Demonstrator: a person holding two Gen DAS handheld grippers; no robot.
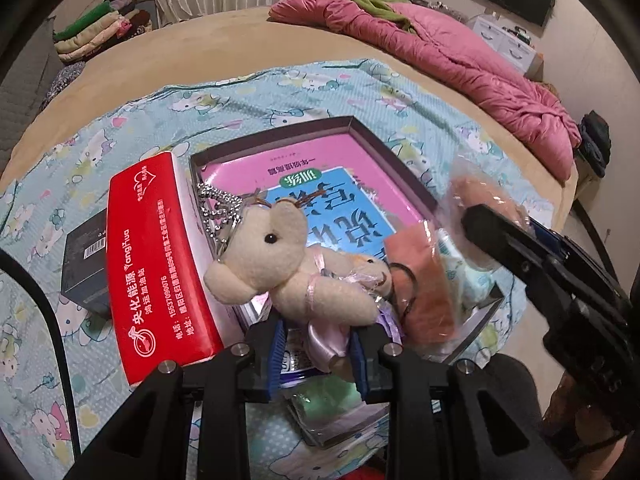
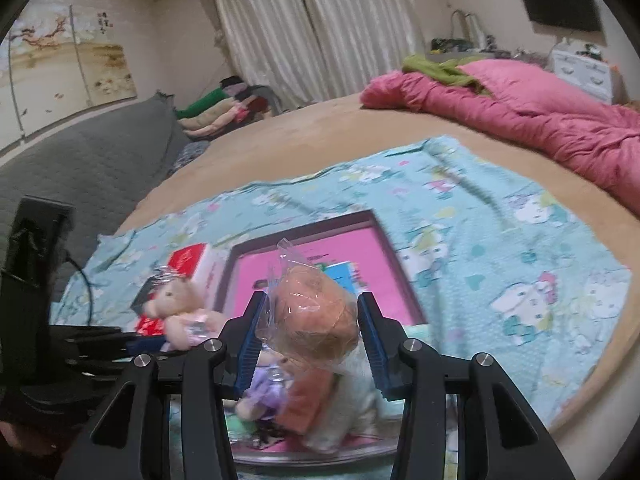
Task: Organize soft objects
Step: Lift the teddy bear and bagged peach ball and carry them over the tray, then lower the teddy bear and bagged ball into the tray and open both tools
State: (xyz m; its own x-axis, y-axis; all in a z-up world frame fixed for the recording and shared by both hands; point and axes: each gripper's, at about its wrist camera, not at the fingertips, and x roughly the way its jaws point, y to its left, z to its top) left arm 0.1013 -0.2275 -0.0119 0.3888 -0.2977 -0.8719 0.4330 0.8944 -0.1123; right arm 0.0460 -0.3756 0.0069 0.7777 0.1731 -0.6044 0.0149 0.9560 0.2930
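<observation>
My left gripper (image 1: 318,350) is shut on a cream teddy-bear keychain (image 1: 280,264) in a pink dress, held above a dark shallow box (image 1: 362,130) with a pink and blue book (image 1: 320,188) in it. My right gripper (image 2: 310,340) is shut on an orange plush in a clear plastic bag (image 2: 316,312); it also shows at the right of the left wrist view (image 1: 486,204). The bear shows at the left in the right wrist view (image 2: 180,308). More soft toys, orange (image 1: 420,280) and purple (image 2: 260,396), lie at the box's near end.
A red and white tissue pack (image 1: 160,264) leans at the box's left, with a black box (image 1: 86,256) beside it. All lie on a Hello Kitty cloth (image 2: 500,248) on a tan bed. A pink duvet (image 2: 540,120) lies at the far right, folded clothes (image 2: 224,108) far left.
</observation>
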